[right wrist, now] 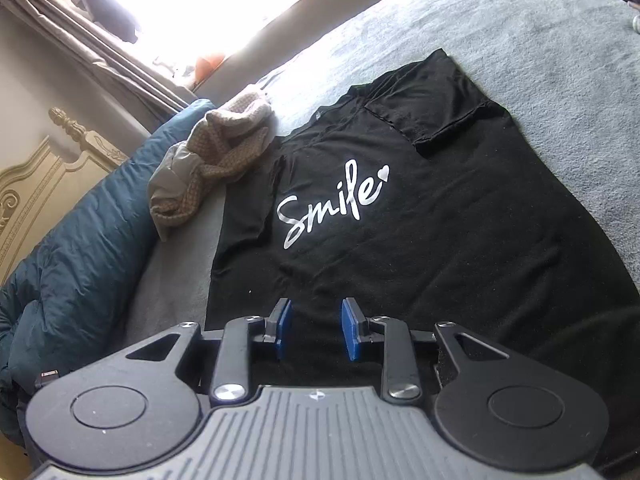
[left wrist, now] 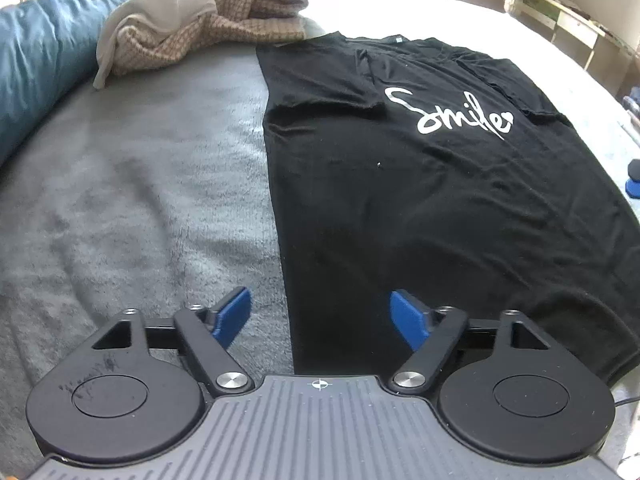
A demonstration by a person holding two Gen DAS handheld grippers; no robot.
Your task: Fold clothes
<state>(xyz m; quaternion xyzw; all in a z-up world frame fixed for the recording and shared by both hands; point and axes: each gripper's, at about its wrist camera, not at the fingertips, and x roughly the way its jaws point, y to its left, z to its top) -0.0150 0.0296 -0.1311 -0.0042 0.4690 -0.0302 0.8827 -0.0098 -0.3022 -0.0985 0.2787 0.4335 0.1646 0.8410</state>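
Grey, fuzzy bedcover (left wrist: 140, 184) fills most of what I see through the left wrist camera, with a blue quilt (left wrist: 36, 56) bunched along its left edge and a heap of beige checked clothing (left wrist: 208, 24) at the far end. On the bed lies the black T-shirt (left wrist: 420, 208), spread flat, chest up, with white "Smile" lettering; both sleeves are folded inward over the chest. Its collar points away from me, just beside the beige heap. My left tongs (left wrist: 320, 320) stand wide apart with nothing between the blue pads; they straddle the shirt's left side edge near the hem, one pad over grey cover, the other over black cloth. At the far right rim of this view I catch a bit of blue pad, too small to read.

Bright window light washes out the top of the right wrist view, above a curtain (right wrist: 80, 28) and a carved cream headboard (right wrist: 36, 184) on the left. The same T-shirt lies ahead of me, lettering slanting upward, the quilt and beige heap to its left. My right tongs (right wrist: 314, 328) are parted by a narrow gap above the black fabric near the hem. I see no cloth pinched between the pads.
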